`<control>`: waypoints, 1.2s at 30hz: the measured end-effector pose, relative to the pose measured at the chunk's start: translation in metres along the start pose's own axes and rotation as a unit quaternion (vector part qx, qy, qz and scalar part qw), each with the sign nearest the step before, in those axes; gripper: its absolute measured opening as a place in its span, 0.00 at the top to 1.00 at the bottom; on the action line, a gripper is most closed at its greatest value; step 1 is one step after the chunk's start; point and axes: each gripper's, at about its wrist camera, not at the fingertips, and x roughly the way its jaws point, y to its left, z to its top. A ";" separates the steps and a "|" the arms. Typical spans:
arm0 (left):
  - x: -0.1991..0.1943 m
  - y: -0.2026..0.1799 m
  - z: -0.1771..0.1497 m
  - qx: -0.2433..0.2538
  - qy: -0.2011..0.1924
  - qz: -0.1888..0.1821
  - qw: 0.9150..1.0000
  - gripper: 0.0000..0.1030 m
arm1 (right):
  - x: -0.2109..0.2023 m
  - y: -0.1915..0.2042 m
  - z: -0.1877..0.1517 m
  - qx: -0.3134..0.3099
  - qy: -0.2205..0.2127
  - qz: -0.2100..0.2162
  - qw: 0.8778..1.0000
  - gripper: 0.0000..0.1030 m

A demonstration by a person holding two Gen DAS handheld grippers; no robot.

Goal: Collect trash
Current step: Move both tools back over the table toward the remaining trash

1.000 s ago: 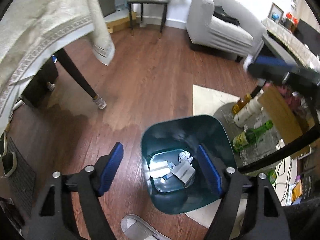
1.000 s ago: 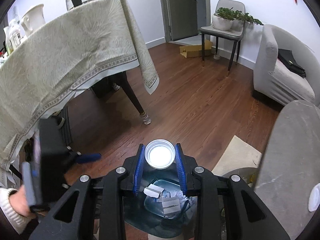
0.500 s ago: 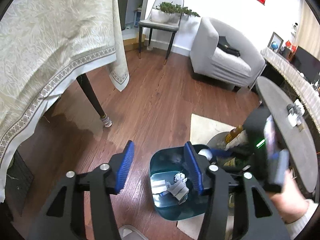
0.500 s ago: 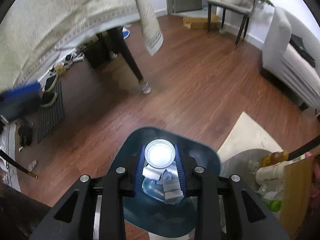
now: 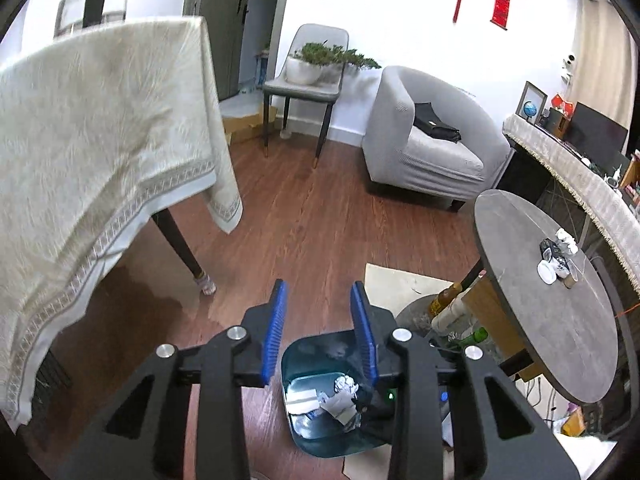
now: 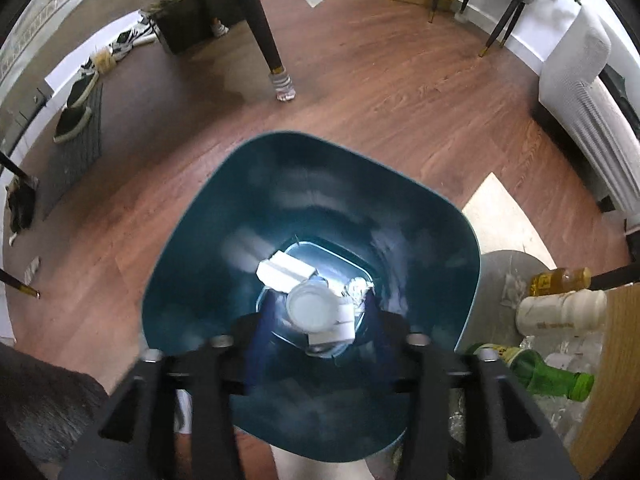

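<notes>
Wood floor [image 6: 380, 92], bin [image 6: 192, 240] already holding a cup [image 6: 313, 307] and paper; worktop [image 5: 532, 280] bits remain. Left gripper [image 5: 320, 332] jaws half open, empty; right gripper [image 6: 310, 340] jaws wide, blurry, look empty.

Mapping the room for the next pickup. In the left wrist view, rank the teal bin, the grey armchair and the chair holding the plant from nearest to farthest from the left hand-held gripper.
1. teal bin: just below and ahead of the left hand-held gripper, low in the view.
2. grey armchair: across the floor, to the right.
3. chair holding the plant: by the back wall, centre-left.
</notes>
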 end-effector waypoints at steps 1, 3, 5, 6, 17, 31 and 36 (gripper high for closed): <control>-0.001 -0.003 0.002 0.002 -0.002 -0.002 1.000 0.66 | 0.000 0.000 -0.002 -0.002 0.000 -0.002 1.000 0.43; -0.005 -0.012 0.006 0.008 -0.009 -0.005 1.000 0.66 | -0.003 0.000 -0.006 -0.007 0.002 -0.005 1.000 0.35; -0.008 -0.021 0.009 0.019 -0.017 -0.003 1.000 0.66 | -0.010 0.000 -0.008 -0.013 -0.003 -0.003 1.000 0.34; -0.009 -0.027 0.011 0.024 -0.020 -0.002 0.999 0.66 | -0.015 0.000 -0.008 -0.016 -0.008 -0.001 1.000 0.34; -0.016 -0.061 0.027 0.037 -0.044 -0.006 0.998 0.66 | -0.126 0.002 -0.011 -0.042 -0.129 0.046 0.990 0.34; -0.010 -0.118 0.043 0.053 -0.064 -0.026 0.996 0.43 | -0.243 -0.068 -0.039 0.006 -0.252 0.017 0.968 0.28; 0.004 -0.156 0.037 0.087 -0.054 -0.043 0.994 0.32 | -0.266 -0.111 -0.057 0.040 -0.271 -0.008 0.962 0.26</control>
